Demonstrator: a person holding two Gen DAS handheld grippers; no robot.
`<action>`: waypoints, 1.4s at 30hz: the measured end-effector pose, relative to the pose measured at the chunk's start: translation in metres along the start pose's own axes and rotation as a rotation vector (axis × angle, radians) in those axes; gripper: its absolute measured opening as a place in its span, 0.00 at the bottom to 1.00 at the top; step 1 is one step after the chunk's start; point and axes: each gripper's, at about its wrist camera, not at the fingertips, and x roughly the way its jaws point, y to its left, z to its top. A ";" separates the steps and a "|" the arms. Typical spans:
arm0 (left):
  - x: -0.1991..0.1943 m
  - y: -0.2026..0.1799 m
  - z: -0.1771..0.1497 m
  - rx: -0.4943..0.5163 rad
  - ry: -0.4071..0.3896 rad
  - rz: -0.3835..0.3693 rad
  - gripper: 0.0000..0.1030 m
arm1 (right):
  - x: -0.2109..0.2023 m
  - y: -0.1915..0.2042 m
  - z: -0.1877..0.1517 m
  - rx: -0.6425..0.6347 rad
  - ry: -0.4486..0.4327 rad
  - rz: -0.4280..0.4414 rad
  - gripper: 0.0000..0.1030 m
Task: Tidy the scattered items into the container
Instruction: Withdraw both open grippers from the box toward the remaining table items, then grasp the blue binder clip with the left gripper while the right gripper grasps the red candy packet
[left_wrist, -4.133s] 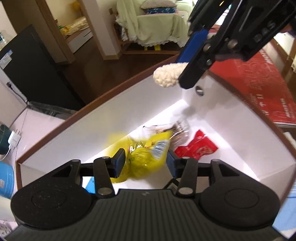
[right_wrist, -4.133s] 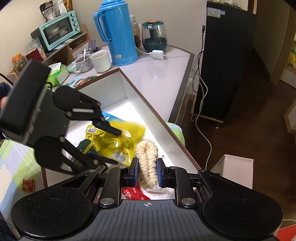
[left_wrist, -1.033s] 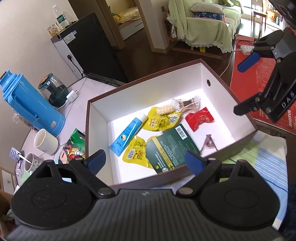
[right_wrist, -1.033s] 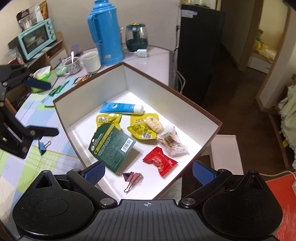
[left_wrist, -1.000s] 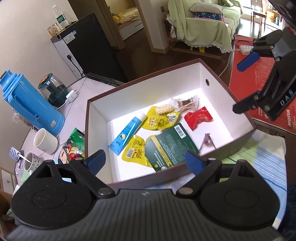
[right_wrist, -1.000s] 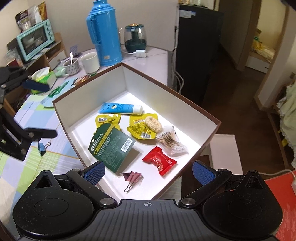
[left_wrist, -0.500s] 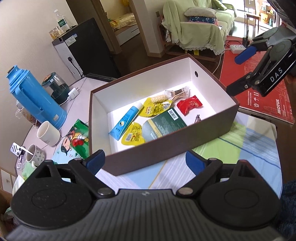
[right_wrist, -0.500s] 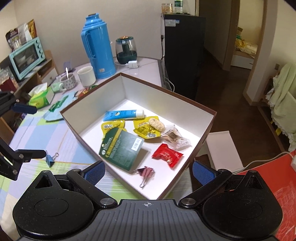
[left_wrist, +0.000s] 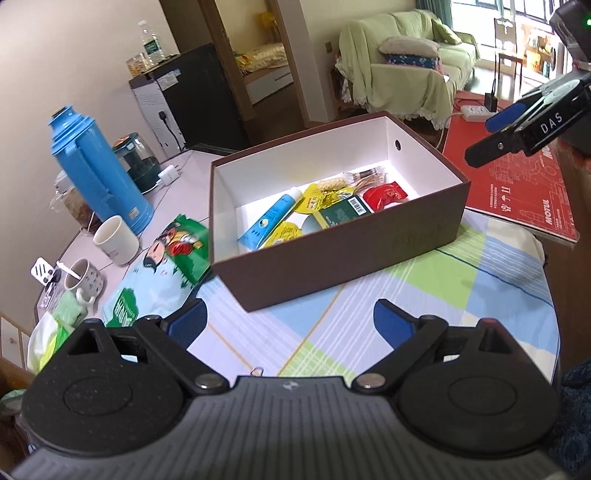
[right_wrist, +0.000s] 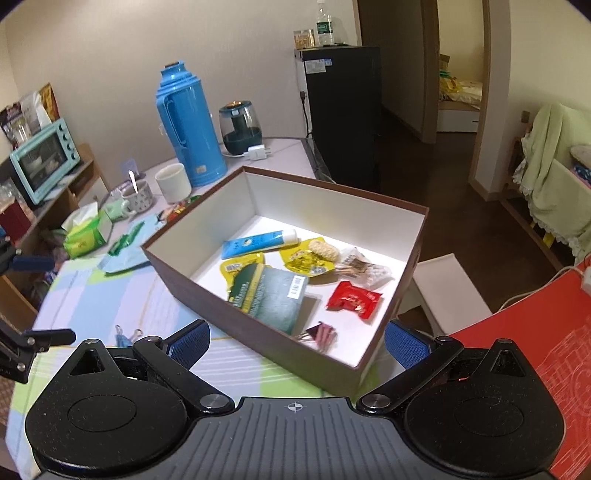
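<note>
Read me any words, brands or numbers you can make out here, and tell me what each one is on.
"DAS": on the right claw, seen from the left wrist.
"MOTUL": on the red mat.
Dark green packet barcode label: too blurred to read.
Blue tube, yellow packets, red packet: print too small to read.

Walls were plain beige and the floor dark wood. A black refrigerator stood beyond the table's far corner, beside an open doorway. A sofa under a pale green cover stood near bright windows. A teal toaster oven occupied a wooden shelf
</note>
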 end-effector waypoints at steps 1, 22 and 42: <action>-0.004 0.002 -0.005 -0.006 -0.008 0.003 0.93 | -0.001 0.002 -0.002 0.006 -0.002 0.008 1.00; -0.011 0.037 -0.111 -0.347 0.052 -0.022 0.95 | 0.019 0.028 -0.042 0.124 0.096 0.024 1.00; 0.053 0.033 -0.143 -0.426 0.165 -0.029 0.85 | 0.092 0.018 -0.069 0.101 0.247 -0.075 1.00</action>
